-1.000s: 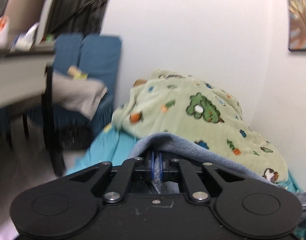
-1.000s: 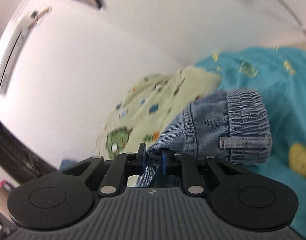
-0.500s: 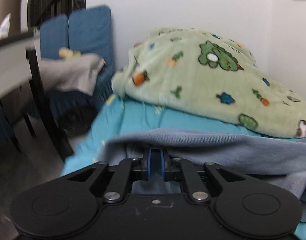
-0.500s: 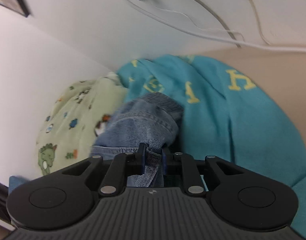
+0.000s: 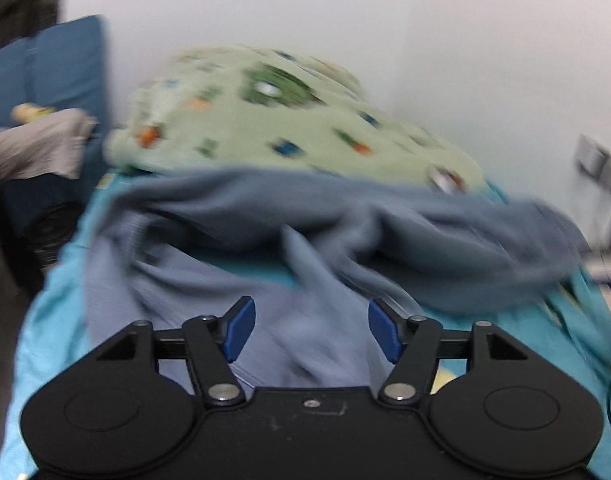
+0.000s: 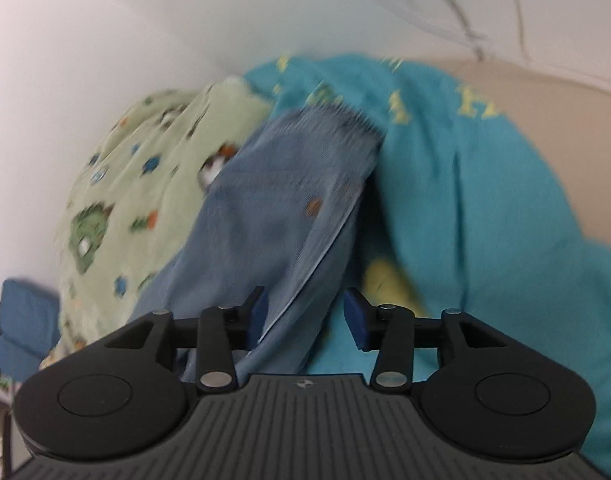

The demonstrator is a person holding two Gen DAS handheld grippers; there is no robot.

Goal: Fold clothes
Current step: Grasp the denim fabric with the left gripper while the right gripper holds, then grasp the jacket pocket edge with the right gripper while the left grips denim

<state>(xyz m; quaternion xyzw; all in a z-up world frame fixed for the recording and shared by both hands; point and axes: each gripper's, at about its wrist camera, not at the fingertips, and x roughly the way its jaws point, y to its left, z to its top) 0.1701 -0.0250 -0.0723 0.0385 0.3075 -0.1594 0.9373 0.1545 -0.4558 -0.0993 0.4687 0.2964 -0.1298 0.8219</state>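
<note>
Two fisheye views cover one bed, and both are motion-blurred. Largest item: the turquoise bed sheet (image 5: 53, 308), printed with yellow motifs, which fills the lower part of the left wrist view and the right half of the right wrist view. Next in size: a pale green blanket (image 5: 265, 120) with a cartoon animal print, heaped at the far end of the bed against the white wall (image 5: 265, 4). The task item, a pair of blue denim trousers (image 5: 233, 216), lies spread on the bed sheet just in front of the blanket, its far edge touching or overlapping the blanket's lower edge; the cloth is rumpled and partly doubled over itself, with a strip of sheet visible between two layers. In the right wrist view the trousers run from the gripper up to a gathered hem at the far end, lying partly on the blanket and partly on the sheet. A dark blue upholstered seat (image 5: 61, 64) stands beside the bed at far left, with a grey cloth (image 5: 37, 148) draped on it. The left hand-held gripper (image 5: 311, 330) has its blue pads wide apart above the denim, gripping nothing. The right hand-held gripper (image 6: 304, 314) likewise stands spread apart; a denim fold passes between the pads, unclamped.
</note>
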